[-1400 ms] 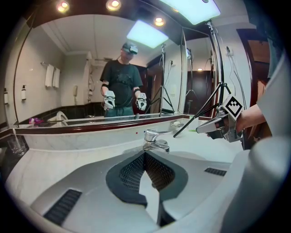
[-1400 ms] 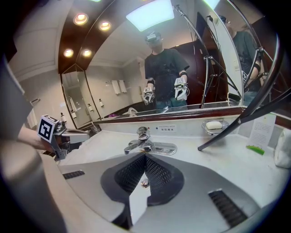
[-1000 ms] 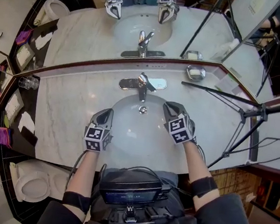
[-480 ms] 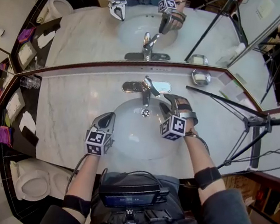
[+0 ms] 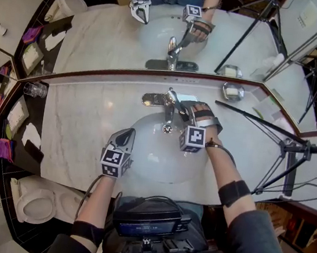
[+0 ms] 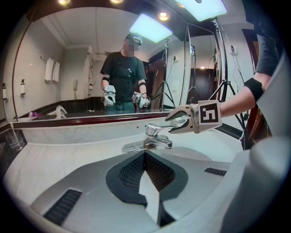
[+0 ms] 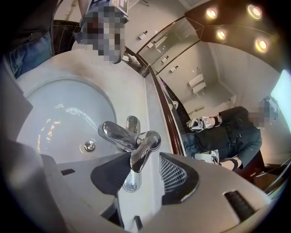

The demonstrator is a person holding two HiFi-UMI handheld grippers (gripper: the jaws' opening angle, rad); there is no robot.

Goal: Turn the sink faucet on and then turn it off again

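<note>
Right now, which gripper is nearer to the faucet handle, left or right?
Right. The right gripper, whose jaws have just been opening, has the faucet handle between them; the left gripper, shut, hovers over the sink's near side, apart.

Person is wearing dark slate sleeves (image 5: 259, 242) and black forearm bands (image 5: 232, 192). Black chest rig (image 5: 147, 216) is sitting lower centre, with a thin cable (image 5: 86, 189) trailing left. Left gripper (image 5: 125, 135) and right gripper (image 5: 182, 105) are showing grey shells, each carrying a black-and-white marker cube (image 5: 112, 161).

Head view steeply overhead, gripper views low, close (all share faucet (image 5: 168, 108))
</note>
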